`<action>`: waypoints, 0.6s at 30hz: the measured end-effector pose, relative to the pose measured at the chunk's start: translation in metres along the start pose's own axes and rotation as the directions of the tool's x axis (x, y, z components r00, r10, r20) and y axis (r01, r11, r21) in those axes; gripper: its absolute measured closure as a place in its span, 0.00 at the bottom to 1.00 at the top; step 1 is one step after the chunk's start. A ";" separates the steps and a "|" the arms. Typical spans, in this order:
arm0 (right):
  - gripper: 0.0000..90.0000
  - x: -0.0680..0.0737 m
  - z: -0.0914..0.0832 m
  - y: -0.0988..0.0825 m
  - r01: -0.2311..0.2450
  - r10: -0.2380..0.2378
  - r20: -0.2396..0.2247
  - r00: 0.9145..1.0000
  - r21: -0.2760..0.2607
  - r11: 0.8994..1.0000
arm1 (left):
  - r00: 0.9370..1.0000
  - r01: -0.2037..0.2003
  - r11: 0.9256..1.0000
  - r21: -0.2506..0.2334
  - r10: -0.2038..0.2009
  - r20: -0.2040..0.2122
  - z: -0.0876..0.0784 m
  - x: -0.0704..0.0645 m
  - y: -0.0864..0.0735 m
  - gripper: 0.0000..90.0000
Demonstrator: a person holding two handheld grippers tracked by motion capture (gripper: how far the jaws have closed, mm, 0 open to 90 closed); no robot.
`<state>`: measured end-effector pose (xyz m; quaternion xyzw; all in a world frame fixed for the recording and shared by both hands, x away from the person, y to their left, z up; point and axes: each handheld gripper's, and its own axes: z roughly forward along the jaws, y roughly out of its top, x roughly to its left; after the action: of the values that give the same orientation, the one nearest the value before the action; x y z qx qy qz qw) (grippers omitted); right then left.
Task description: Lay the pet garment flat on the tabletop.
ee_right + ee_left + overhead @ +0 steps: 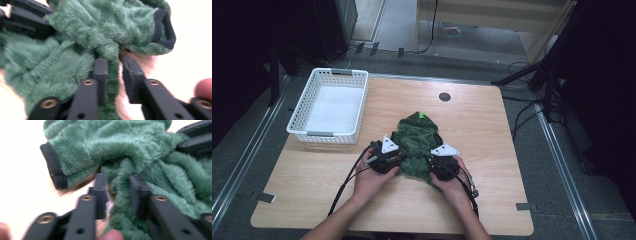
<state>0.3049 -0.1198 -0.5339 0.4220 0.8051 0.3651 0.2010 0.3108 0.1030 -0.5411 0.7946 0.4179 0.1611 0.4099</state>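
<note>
Both claws, left (pixel 396 159) and right (pixel 432 166), sit part-open around fleece (pixel 414 142) folds at frame centre; folding barely begun, basket (pixel 302 107) upper left unused.

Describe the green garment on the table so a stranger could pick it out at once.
On the wooden table, look at the near middle, right of the white basket. A crumpled fleece garment lies there between the left tongs and right tongs. It is the table's one fluffy dark green thing, with black ribbed cuffs.
</note>
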 end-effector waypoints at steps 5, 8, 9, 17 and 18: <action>0.64 -0.009 -0.018 0.002 -0.045 0.039 -0.078 0.996 -0.066 0.997 | 0.988 0.123 0.990 -0.065 -0.117 0.097 -0.017 0.015 -0.001 0.47; 0.63 -0.016 -0.030 0.001 -0.117 0.104 -0.137 0.985 -0.088 0.989 | 0.983 0.139 0.989 -0.055 -0.131 0.127 -0.026 0.016 -0.007 0.44; 0.62 -0.017 -0.033 0.000 -0.135 0.120 -0.160 0.980 -0.086 0.987 | 0.985 0.126 0.991 -0.047 -0.119 0.126 -0.027 0.013 -0.010 0.44; 0.78 0.005 -0.018 -0.016 -0.049 0.051 -0.084 0.995 0.023 0.999 | 0.998 0.028 0.999 0.032 -0.030 0.050 -0.024 0.003 -0.028 0.65; 0.83 0.006 -0.016 -0.018 -0.016 0.018 -0.056 0.998 0.027 0.999 | 0.999 0.018 0.999 0.028 -0.019 0.036 -0.025 0.001 -0.028 0.69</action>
<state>0.2819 -0.1285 -0.5374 0.4211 0.8117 0.3676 0.1695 0.2816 0.1259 -0.5483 0.7991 0.4196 0.1372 0.4080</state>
